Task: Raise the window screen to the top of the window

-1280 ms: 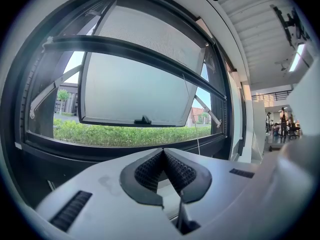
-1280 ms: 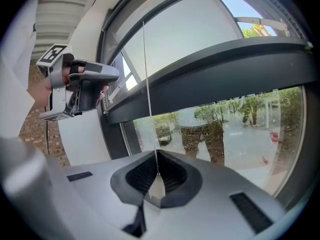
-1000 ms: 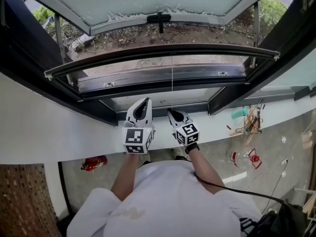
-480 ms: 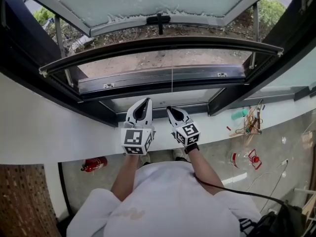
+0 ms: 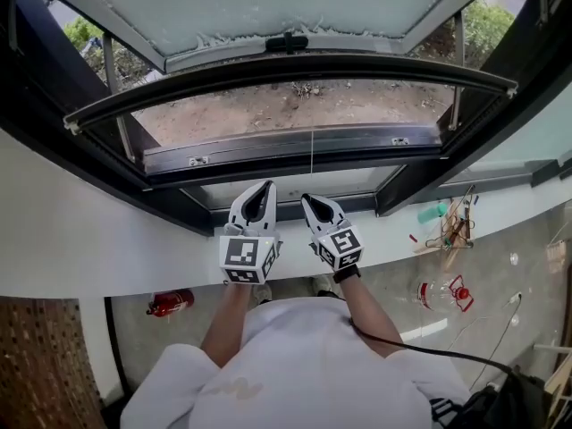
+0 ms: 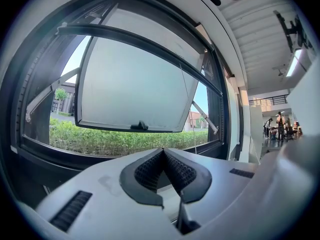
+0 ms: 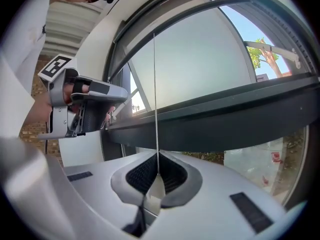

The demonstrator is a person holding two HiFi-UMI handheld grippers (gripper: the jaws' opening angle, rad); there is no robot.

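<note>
Jaws of the right gripper (image 7: pixel 158 154) are closed on the cord (image 7: pixel 154 94), and those of the left gripper (image 6: pixel 163 150) beside it are closed on nothing; the screen bar (image 5: pixel 295 66) stands part-way up the window (image 5: pixel 295 141), so raising appears in hand, and the next move likely calls for carrying the cord higher without slackening grip.

Dark screen bar (image 5: pixel 295 66) partway up window (image 5: pixel 268 157)

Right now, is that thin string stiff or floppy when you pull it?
Probably floppy: the string is hair-thin and looks straight because it runs taut between the right gripper and the screen bar. Likely very light; so thin, it might slip from a weak pinch.
</note>
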